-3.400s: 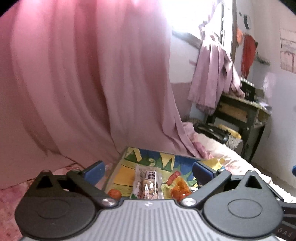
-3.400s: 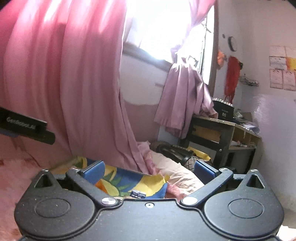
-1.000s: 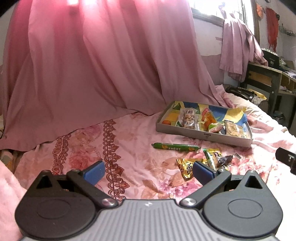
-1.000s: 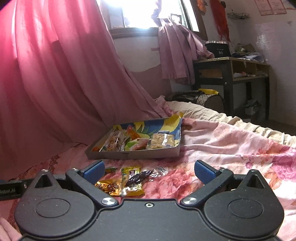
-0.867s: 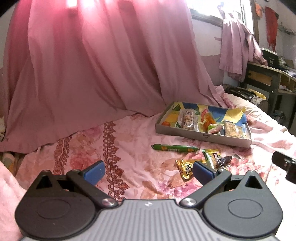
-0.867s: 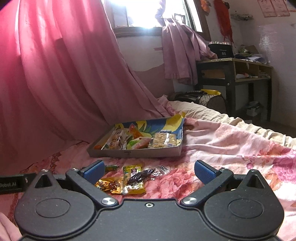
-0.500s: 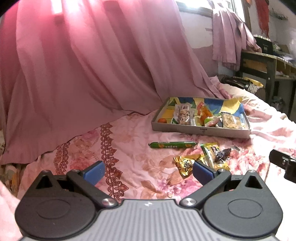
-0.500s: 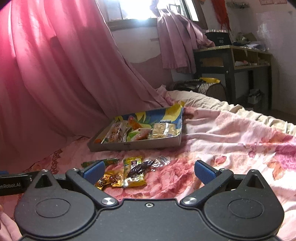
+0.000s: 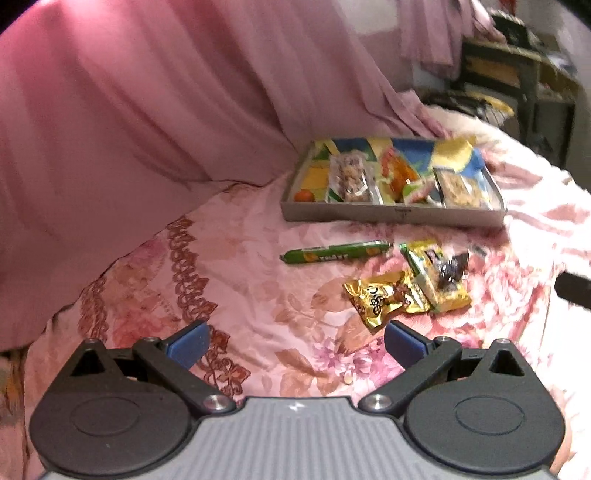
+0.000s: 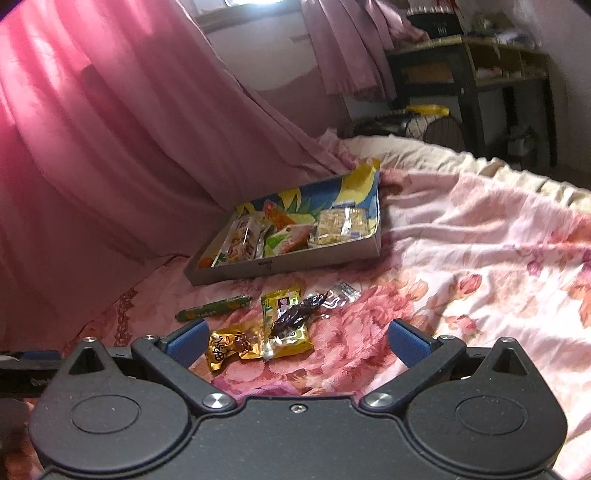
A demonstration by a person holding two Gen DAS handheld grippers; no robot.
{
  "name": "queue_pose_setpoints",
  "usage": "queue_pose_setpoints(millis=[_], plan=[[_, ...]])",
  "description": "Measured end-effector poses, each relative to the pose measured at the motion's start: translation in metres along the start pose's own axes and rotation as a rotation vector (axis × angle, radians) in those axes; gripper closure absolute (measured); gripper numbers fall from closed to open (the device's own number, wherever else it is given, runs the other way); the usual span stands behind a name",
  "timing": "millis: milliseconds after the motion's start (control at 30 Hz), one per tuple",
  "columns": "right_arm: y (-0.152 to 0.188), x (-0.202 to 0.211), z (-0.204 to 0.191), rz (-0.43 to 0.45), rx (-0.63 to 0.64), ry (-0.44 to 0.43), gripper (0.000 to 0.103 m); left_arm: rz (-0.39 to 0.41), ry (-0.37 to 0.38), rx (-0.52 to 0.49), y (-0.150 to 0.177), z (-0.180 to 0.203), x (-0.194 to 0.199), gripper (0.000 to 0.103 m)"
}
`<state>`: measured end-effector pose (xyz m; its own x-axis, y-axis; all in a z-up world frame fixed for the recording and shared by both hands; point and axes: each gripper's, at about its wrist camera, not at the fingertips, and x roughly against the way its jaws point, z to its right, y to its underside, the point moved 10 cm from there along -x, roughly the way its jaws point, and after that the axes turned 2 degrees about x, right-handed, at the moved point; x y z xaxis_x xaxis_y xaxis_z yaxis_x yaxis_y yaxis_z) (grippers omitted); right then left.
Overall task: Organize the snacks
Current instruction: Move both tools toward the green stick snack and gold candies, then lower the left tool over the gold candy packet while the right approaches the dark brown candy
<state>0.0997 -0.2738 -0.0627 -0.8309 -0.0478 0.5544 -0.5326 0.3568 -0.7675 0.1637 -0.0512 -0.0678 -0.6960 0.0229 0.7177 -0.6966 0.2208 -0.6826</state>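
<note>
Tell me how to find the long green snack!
Find the shallow tray on the flowery bedspread. Just in front of it, loose on the cloth, lies the green stick snack. It is the only long, thin one; the packets beside it are flat and yellow or gold.

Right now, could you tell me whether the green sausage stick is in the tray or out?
Out: the green sausage stick lies on the bedspread before the tray.

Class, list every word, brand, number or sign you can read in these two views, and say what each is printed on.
None reads clearly.
Green sausage stick: yellow lettering, too blurred to read.
Gold packet: dark characters, not legible.
Yellow-green packet: print too small.
Grey tray: small dark mark on the front wall, unreadable.
Black box on the desk: pale mark, blurred.
</note>
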Motion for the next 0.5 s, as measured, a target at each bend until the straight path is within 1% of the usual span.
queue_pose_setpoints(millis=[100, 300, 433, 500], plan=[[-0.004, -0.013, 0.005, -0.029, -0.023, -0.002, 0.0, -0.017, 0.028, -0.073, -0.002, 0.008, -0.015, 0.0], [-0.012, -0.049, 0.026, -0.119, -0.08, 0.034, 0.0, -0.038, 0.113, -0.201, -0.008, 0.027, -0.048, 0.0], [-0.02, -0.068, 0.044, -0.154, -0.136, 0.054, 0.001, -0.042, 0.136, -0.317, -0.014, 0.042, -0.07, 0.0], [-0.023, -0.077, 0.052, -0.169, -0.157, 0.06, 0.001, -0.031, 0.147, -0.374, -0.016, 0.049, -0.08, 0.0]])
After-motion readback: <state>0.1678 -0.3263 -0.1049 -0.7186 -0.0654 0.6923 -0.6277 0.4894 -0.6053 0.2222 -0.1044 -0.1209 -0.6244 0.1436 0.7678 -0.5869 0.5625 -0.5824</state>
